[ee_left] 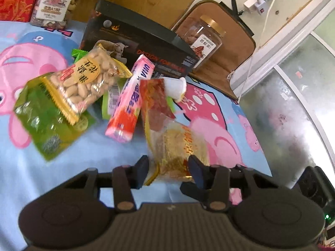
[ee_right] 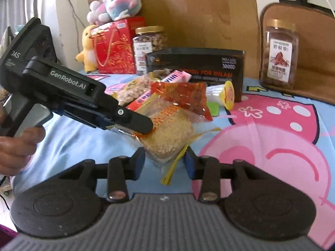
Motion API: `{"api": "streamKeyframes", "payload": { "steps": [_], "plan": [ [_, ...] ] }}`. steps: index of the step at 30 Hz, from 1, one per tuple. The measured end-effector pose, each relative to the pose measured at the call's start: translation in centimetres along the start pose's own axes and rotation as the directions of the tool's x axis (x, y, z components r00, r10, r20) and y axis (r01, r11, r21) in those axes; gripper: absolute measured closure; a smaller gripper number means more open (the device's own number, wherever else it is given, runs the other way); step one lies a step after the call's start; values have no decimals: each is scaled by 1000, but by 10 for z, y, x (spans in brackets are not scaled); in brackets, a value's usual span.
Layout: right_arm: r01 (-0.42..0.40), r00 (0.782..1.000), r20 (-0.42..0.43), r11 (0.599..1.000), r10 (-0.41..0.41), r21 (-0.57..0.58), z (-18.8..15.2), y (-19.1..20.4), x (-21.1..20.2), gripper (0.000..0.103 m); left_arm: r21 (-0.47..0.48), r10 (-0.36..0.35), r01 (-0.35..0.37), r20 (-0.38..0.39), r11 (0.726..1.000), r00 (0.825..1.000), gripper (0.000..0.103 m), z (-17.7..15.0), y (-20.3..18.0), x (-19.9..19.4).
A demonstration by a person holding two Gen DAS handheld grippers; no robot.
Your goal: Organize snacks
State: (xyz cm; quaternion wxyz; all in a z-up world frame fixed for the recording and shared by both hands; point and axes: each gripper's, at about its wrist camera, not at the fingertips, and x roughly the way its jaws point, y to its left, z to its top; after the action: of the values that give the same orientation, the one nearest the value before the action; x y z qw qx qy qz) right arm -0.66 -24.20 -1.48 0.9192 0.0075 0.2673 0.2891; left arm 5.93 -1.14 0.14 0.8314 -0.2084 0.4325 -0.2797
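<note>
We see the left tool (ee_left: 168,168) low in the frame's centre, seemingly clamped on the near end of the clear noodle-snack bag (ee_left: 178,146). The right tool (ee_right: 165,163) stands open at lower centre, that bag's yellow edge between its pads but apparently untouched; other snacks pile at upper left on the cartoon sheet (ee_left: 209,129).

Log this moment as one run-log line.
left tongs: closed on clear crispy-snack packet | right tongs: open, packet's near edge between them | pile: peanut bag, pink box, jelly cup
</note>
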Motion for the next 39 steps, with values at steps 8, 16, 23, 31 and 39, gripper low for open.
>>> {"api": "streamKeyframes", "payload": {
  "steps": [8,16,23,31,39],
  "plan": [
    [-56,992,110,998,59,-35,13,14,-31,60,23,-31,28,112,999,993,62,10,-21,-44],
    [-16,978,205,997,32,-79,109,-19,29,61,110,73,-101,236,989,969,60,127,-31,-18],
    [-21,996,83,999,19,25,167,-68,99,62,82,168,-189,213,978,962,60,186,-15,37],
    [-45,997,-58,998,47,39,171,-66,156,58,17,296,-305,196,952,935,56,192,18,52],
    [-30,999,42,997,27,77,163,-77,122,55,42,258,-278,264,960,929,47,171,3,14]
  ]
}}
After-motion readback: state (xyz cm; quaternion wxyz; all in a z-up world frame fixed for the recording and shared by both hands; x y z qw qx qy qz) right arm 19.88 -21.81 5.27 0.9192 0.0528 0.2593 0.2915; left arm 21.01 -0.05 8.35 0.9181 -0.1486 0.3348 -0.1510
